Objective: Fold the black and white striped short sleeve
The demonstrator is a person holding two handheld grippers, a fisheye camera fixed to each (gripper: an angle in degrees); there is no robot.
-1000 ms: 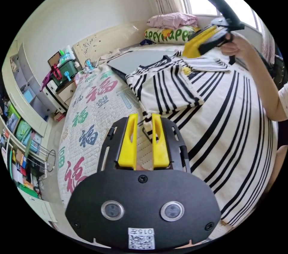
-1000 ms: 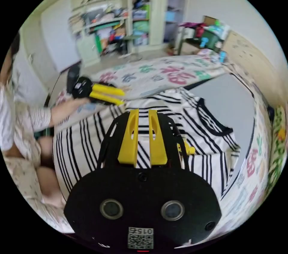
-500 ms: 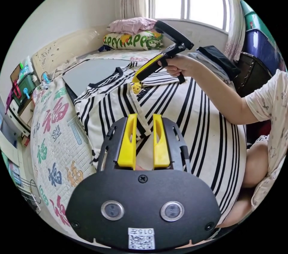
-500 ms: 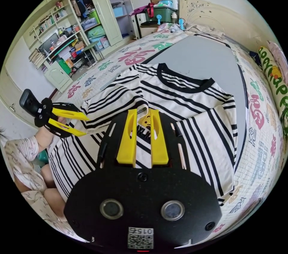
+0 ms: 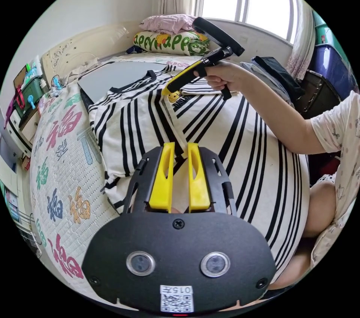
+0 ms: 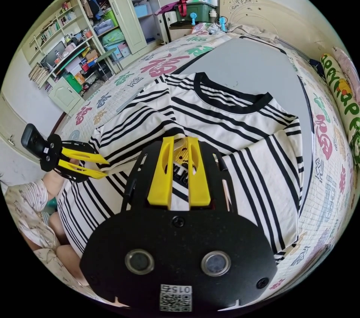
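Since half a second ago the left gripper (image 5: 178,145) has drawn its yellow jaws nearer together and sits lower over the cloth, while the right gripper (image 6: 181,139) has barely shifted. In the left gripper view the jaws stand with only a narrow gap, their tips at the edge of a folded-in flap of the striped short sleeve (image 5: 138,122); cream cloth shows between them, yet whether they press on it I cannot tell. In the right gripper view the left gripper (image 6: 101,168) shows its two jaws slightly apart, tips at the shirt's folded side edge, held by a hand (image 6: 52,183).

The right gripper has its jaws a little apart, hovering just above the shirt's chest, where a small yellow print (image 6: 182,152) and dark lettering show in the gap. From the left gripper view it (image 5: 167,91) points down at that same print, gripped by a hand (image 5: 221,77), and its jaws cannot be made out.

The short sleeve lies flat on the bed (image 6: 330,190), collar (image 6: 228,102) toward the headboard (image 6: 262,10). It is cream with groups of thin and thick black stripes and a black neckband. Both sleeves and sides are folded inward over the front, and the lower body spreads toward the person. A grey mat (image 6: 247,66) lies under its upper part, on a quilt (image 5: 60,168) printed with coloured characters.
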